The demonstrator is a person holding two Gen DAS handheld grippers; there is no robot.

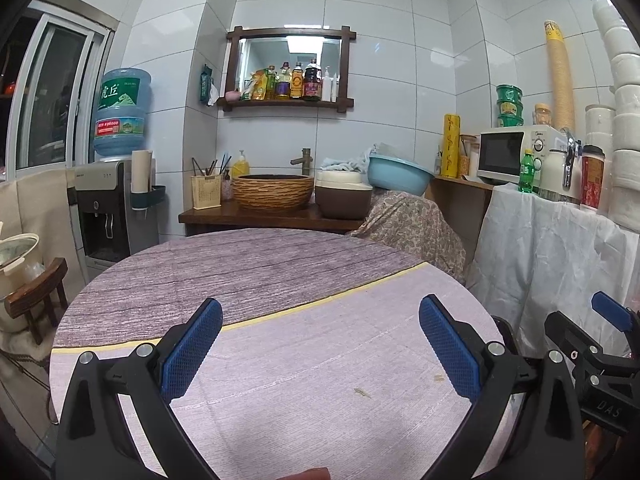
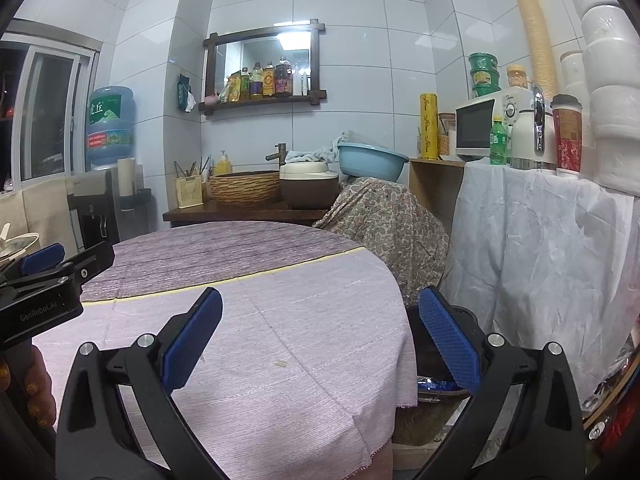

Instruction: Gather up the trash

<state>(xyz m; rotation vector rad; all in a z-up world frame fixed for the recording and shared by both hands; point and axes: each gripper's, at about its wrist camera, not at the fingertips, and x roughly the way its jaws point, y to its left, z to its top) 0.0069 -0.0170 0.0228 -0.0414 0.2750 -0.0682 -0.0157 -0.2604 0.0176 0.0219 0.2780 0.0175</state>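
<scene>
Plainly, both tools hang above a round tabletop (image 1: 280, 360) with their blue pads spread wide and nothing between them. The left tool (image 1: 320, 344) sits over the pale lilac half of the cloth, which a thin yellow stripe (image 1: 320, 304) divides from a darker wood-grain half farther back. Two small scraps of trash lie on the pale cloth: a brownish crumb (image 1: 362, 392) between the left tool's pads and a second crumb (image 1: 439, 377) just beside its right-hand pad. The right tool (image 2: 320, 336) straddles the tabletop's right edge, its left pad over the cloth and its right pad over a dark bin (image 2: 436, 396) standing on the floor just beside the table; a blue wrapper (image 2: 434, 384) shows inside the bin. From the right wrist view one pale crumb (image 2: 282, 363) lies on the cloth between the pads, near the hem. Each tool shows at the edge of the other's view, and the person's hand (image 2: 34, 392) grips the left tool's handle. Behind the table, a wooden counter carries a woven basin (image 1: 273, 192), a brown pot (image 1: 344, 196) and a blue bowl (image 1: 398, 172); a microwave (image 1: 516, 152) and a green bottle (image 1: 526, 171) stand on the right, and a water dispenser (image 1: 108, 200) stands at the left.
</scene>
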